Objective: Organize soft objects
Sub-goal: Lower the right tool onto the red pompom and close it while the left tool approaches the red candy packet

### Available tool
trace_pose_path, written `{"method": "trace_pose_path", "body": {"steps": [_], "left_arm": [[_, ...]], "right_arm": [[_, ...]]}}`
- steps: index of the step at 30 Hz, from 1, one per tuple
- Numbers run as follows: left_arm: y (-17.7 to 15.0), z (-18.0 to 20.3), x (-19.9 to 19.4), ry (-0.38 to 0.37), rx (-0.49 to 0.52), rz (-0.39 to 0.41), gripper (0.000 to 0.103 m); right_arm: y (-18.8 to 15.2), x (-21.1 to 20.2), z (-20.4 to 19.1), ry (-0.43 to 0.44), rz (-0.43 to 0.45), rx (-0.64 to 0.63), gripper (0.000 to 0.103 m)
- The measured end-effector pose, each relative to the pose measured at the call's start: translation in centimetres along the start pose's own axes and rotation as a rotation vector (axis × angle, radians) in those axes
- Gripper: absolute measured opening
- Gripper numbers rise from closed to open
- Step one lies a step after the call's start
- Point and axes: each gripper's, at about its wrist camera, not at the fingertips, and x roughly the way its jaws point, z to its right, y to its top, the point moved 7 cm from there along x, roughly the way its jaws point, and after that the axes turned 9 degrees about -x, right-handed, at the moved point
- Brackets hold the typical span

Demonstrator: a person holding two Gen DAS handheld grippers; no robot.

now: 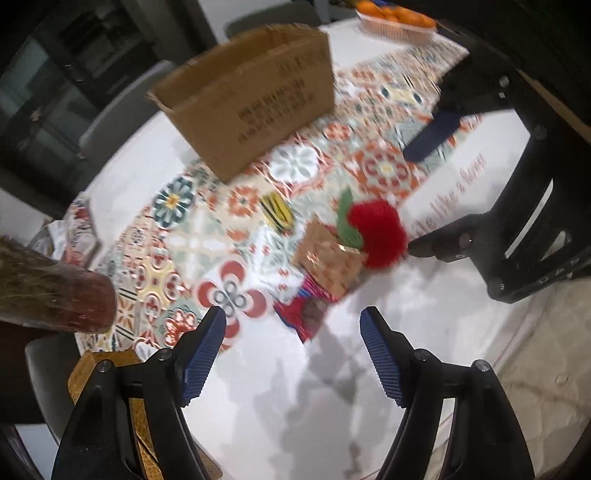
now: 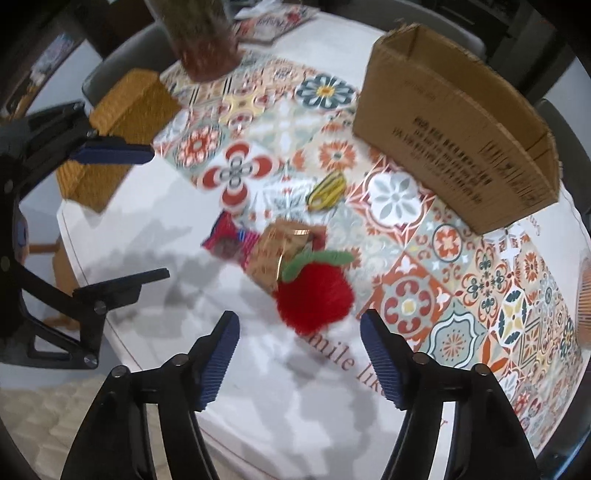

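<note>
A fluffy red plush apple [image 2: 314,299] with a green leaf lies on the white table beside a brown patterned pouch [image 2: 280,251], a red and pink striped soft item [image 2: 225,240] and a small yellow and black striped piece [image 2: 327,190]. An open cardboard box [image 2: 454,147] stands behind them. My right gripper [image 2: 300,317] hovers open just in front of the plush apple [image 1: 376,230], touching nothing. My left gripper [image 1: 293,314] is open above the striped item [image 1: 299,314], near the pouch [image 1: 328,254]. Each gripper shows in the other's view: the right gripper [image 1: 417,199], the left gripper [image 2: 160,214].
A colourful tiled mat [image 2: 461,280] covers the table's middle. A golden woven box [image 2: 122,125] sits at one corner, next to a pot of dried grass [image 2: 207,44]. A bowl of oranges [image 1: 399,22] is at the far end. Grey chairs ring the table.
</note>
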Motion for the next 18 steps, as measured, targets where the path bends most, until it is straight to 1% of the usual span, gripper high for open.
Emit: {"method": "trace_pose_path", "body": {"steps": [3,6,9,14,16,18], "left_arm": [[-0.4,0.2,1.5,-0.019,0.036,-0.053,0.075],[-0.6,0.3,3.1,-0.053,0.073,-0.103,0.076],[-0.7,0.4,4.5,-0.081,0.1,-0.149,0.079],[-0.7,0.7,6.6,-0.095,0.152,-0.194,0.085],[-0.8,0.9,7.5,-0.101,0.174,-0.212,0.086],[-0.7,1.0,8.4,-0.092,0.187,-0.225,0.086]], "right_arm": [[-0.3,1.3,0.0,0.003,-0.044,-0.012,0.075],[-0.7,3.0,0.2,0.032,-0.085,-0.011,0.076],[-0.9,4.3,0.7,0.059,-0.118,0.008,0.076],[-1.0,5.8,0.9,0.066,-0.135,-0.004,0.076],[-0.9,6.2,1.0,0.07,-0.137,-0.014,0.076],[-0.9,6.9,1.1,0.076,-0.143,-0.016,0.076]]}}
